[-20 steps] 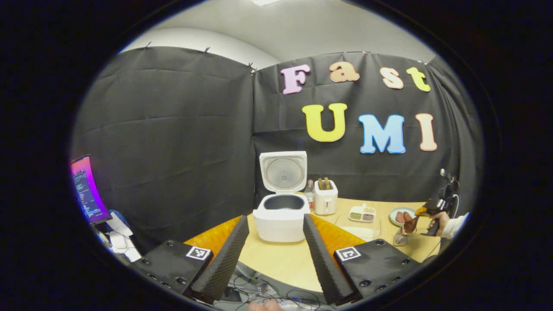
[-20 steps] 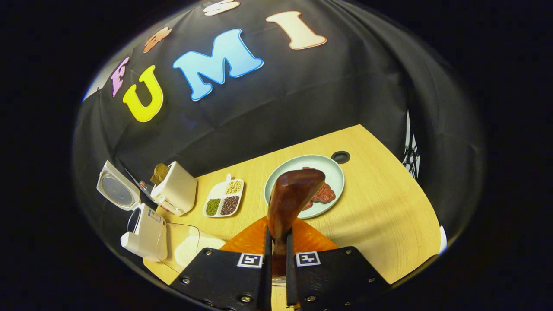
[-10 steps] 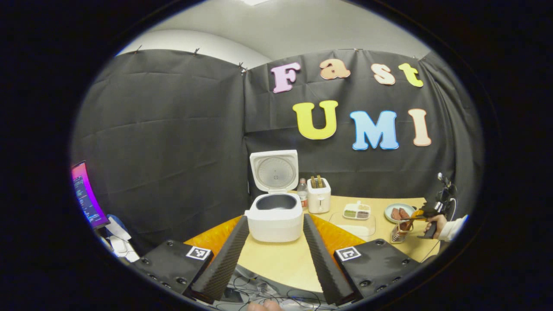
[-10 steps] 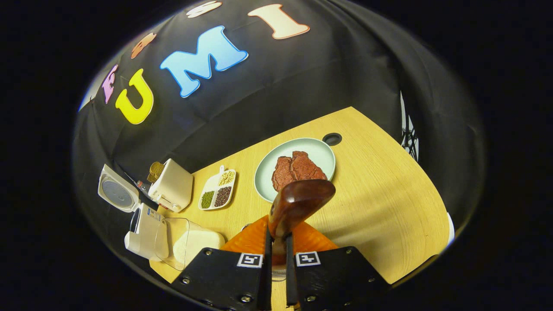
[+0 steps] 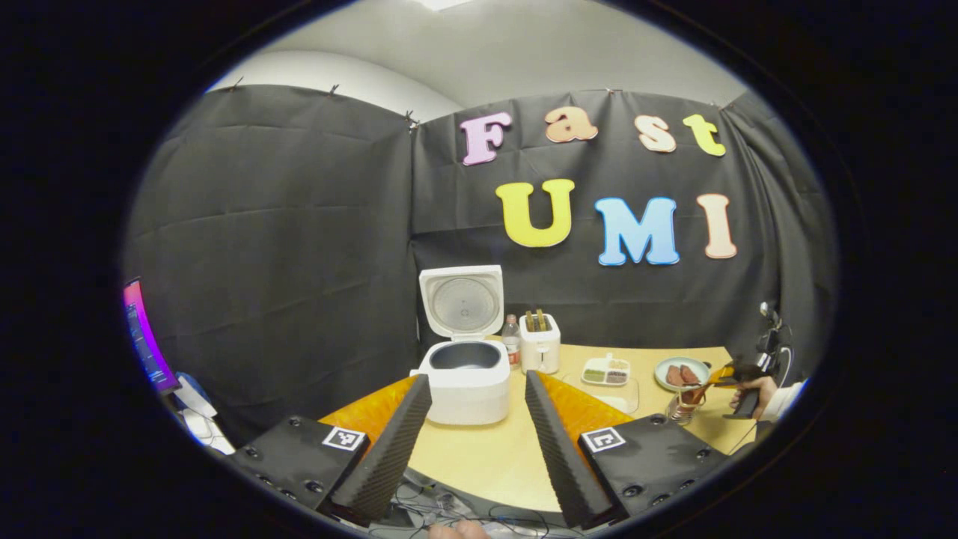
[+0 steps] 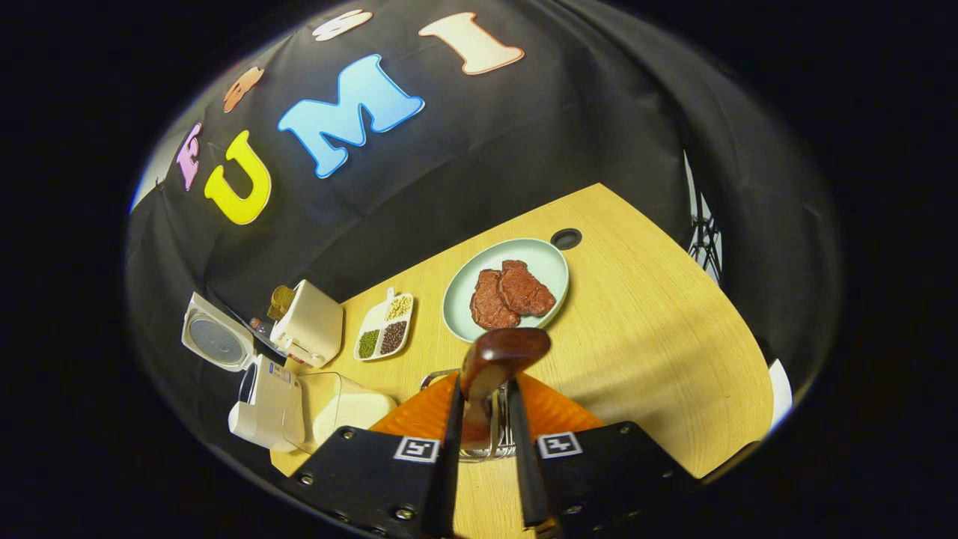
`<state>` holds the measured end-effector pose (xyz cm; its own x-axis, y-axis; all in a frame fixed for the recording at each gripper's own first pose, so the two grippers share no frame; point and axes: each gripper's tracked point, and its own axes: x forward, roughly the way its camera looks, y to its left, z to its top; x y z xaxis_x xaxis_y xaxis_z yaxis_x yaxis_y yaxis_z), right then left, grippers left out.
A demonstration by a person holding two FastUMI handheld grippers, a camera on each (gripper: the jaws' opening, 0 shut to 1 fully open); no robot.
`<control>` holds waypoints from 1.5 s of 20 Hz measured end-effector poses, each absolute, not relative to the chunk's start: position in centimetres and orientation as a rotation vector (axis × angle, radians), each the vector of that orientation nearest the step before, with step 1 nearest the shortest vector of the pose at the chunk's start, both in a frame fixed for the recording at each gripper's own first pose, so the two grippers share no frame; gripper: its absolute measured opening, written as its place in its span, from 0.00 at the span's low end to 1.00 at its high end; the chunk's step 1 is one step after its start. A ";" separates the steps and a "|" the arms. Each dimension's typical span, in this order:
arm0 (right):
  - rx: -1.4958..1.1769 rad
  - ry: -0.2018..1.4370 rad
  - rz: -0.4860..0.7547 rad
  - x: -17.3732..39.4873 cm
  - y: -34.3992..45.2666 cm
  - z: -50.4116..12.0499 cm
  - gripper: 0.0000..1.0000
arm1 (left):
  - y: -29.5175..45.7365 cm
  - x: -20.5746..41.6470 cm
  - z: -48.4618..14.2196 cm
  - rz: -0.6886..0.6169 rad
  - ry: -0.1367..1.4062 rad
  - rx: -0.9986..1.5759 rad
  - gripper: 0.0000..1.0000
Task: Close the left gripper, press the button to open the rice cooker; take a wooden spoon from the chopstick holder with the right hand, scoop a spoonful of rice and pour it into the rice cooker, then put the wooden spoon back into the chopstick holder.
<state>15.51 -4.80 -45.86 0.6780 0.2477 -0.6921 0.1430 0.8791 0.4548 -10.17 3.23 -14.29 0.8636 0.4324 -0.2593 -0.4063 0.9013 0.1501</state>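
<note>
In the right gripper view the right claw (image 6: 481,385) has just let its fingers part. Half a second ago they pinched the wooden spoon (image 6: 503,350). Now there is a gap at the right finger, so I judge the claw open and the spoon released. The spoon has also gone lower and stands in the wire chopstick holder (image 6: 495,438), between the fingers. This looks like the last step of the task, so what is left is to lift the claw away without catching the spoon.

On the table (image 6: 658,352), the clear box of rice (image 6: 348,412) is at 8 o'clock, and the rice cooker (image 6: 269,404) is just beyond it with its lid up. The plate (image 6: 456,299) with meat is at 12 o'clock.

In the left gripper view the left claw (image 5: 477,376) is wide open and empty, and it has drawn back a little from the cooker.

Square black-and-white markers sit on both claws. The sticker on the cooker is too small to read.
</note>
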 end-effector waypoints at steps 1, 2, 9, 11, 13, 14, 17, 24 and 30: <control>0.520 0.840 0.067 14.9 -4.7 -45.4 0.40 | 3.3 -9.9 -14.1 0.433 0.286 0.091 0.89; 0.527 0.837 0.067 14.4 -4.8 -44.9 0.41 | 3.6 -9.6 -14.0 0.426 0.278 0.091 0.84; 0.532 0.804 -0.041 11.0 -6.0 -41.2 0.84 | 8.5 -4.4 -12.6 0.348 0.198 0.060 0.84; 0.530 0.805 -0.094 9.4 -6.2 -40.2 0.88 | 11.3 -1.7 -12.7 0.322 0.181 0.022 0.84; 0.545 0.792 -0.121 7.7 -5.2 -38.8 0.88 | 13.8 0.6 -12.0 0.294 0.147 -0.007 0.84; 0.552 0.781 -0.130 6.9 -4.4 -38.1 0.87 | 15.2 2.1 -11.5 0.280 0.134 -0.012 0.85; 0.559 0.771 -0.126 4.0 -1.2 -36.3 0.87 | 19.3 7.3 -10.2 0.240 0.090 -0.021 0.85; 0.560 0.746 -0.098 -1.5 5.9 -32.6 0.88 | 27.9 23.0 -11.3 0.276 0.133 -0.017 0.86; 0.514 0.783 -0.116 -3.8 7.3 -32.1 0.88 | 30.8 32.0 -12.1 0.312 0.117 -0.022 0.92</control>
